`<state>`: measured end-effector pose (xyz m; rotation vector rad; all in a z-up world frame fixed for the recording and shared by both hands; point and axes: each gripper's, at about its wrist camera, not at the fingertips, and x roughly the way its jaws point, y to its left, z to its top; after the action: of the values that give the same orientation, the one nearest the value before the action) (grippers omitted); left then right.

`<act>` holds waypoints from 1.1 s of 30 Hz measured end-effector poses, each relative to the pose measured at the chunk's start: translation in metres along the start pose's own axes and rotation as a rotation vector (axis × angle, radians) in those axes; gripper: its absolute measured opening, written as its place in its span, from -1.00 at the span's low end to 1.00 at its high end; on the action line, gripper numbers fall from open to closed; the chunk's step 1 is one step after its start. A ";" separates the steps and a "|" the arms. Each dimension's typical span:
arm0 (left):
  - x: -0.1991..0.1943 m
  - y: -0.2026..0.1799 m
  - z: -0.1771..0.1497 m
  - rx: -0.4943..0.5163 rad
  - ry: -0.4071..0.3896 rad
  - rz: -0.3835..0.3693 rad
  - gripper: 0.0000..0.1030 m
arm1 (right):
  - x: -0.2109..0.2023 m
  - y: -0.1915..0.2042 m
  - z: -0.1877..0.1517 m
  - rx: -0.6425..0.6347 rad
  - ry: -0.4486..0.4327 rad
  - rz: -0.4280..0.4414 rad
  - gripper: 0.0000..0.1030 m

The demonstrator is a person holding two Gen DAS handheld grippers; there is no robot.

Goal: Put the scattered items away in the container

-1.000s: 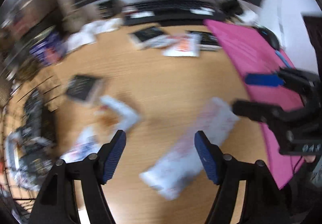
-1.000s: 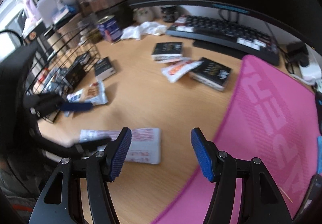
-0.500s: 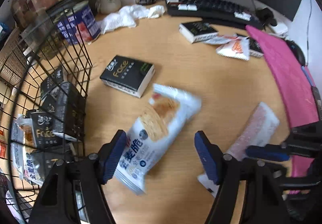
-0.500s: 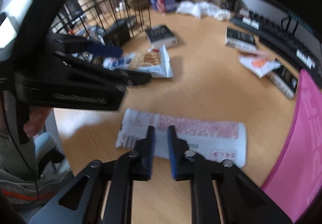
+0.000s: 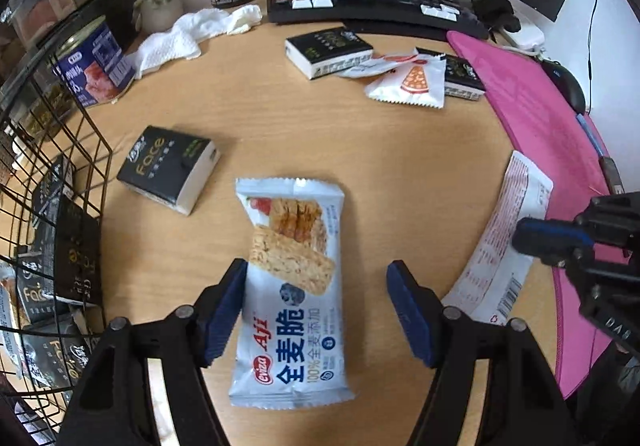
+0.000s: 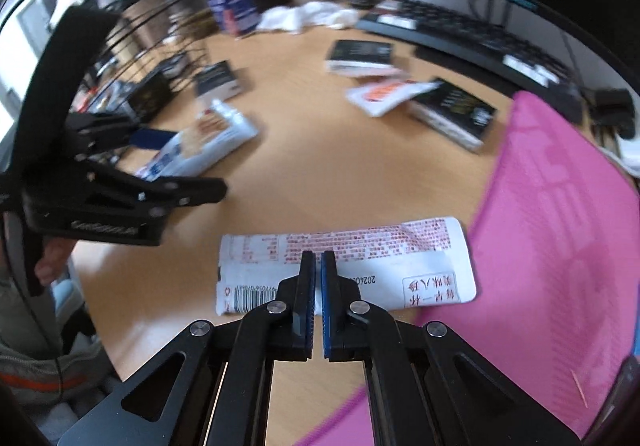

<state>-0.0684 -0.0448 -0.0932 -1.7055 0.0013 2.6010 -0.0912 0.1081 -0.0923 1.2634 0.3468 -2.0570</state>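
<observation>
Wooden desk (image 5: 400,165) carries one glossy crinkled cracker packet (image 5: 292,294) between the spread left gripper (image 5: 316,310) fingers; the right gripper (image 6: 317,266) fingers pinch one flat white packet (image 6: 360,250) beside the pink mat (image 6: 560,246).

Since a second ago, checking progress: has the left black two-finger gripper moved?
Yes. The left gripper swung left toward the black wire basket, now straddling the blue-white cracker packet.

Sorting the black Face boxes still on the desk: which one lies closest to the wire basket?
The black Face box left of the blue cracker packet, just beside the wire basket. The other two loose boxes lie far back near the keyboard.
</observation>
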 end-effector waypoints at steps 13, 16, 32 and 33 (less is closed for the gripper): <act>0.001 -0.053 0.007 0.132 -0.002 -0.018 0.45 | -0.017 -0.045 -0.022 0.102 0.030 -0.098 -1.00; 0.000 -0.059 0.007 0.137 -0.002 -0.033 0.45 | -0.013 -0.043 -0.017 0.095 0.014 -0.088 -0.96; -0.006 -0.018 -0.004 0.052 -0.004 0.000 0.45 | 0.003 -0.010 0.031 0.093 -0.085 -0.037 0.23; -0.007 -0.016 -0.005 0.050 -0.004 0.003 0.45 | 0.003 -0.007 0.031 0.090 -0.090 -0.020 0.26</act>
<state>-0.0610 -0.0287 -0.0888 -1.6853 0.0680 2.5837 -0.1177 0.0953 -0.0807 1.2192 0.2293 -2.1599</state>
